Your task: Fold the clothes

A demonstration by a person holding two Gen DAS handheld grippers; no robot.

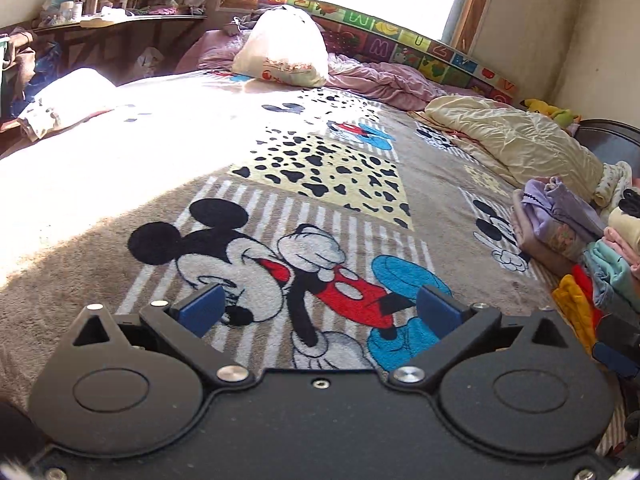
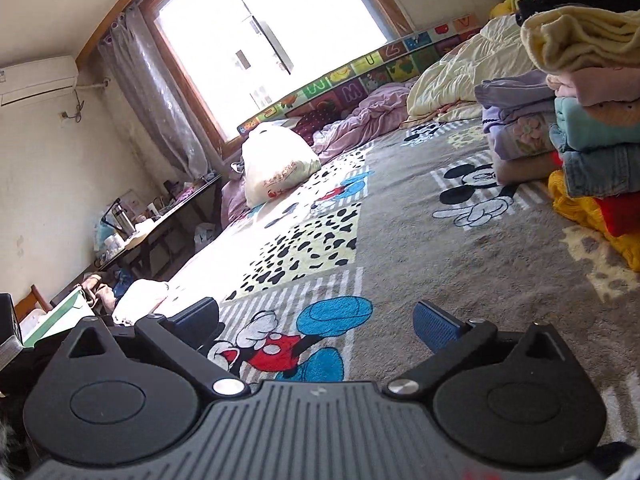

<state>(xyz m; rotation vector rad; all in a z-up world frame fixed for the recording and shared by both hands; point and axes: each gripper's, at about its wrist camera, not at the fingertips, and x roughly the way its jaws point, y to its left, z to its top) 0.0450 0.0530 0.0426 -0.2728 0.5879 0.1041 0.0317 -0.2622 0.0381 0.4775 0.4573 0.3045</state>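
A stack of folded clothes in purple, pink, teal, red and yellow sits at the bed's right side; in the right wrist view the same stack of folded clothes rises at the upper right. My left gripper hovers open over the cartoon-mouse blanket, nothing between its blue pads. My right gripper is open too, low over the blanket, left of the stack and empty. A corner of the right gripper shows at the left wrist view's right edge.
A white stuffed bag lies at the far end of the bed before the window. A pink quilt and a cream quilt are bunched at the back right. A cluttered desk stands to the left.
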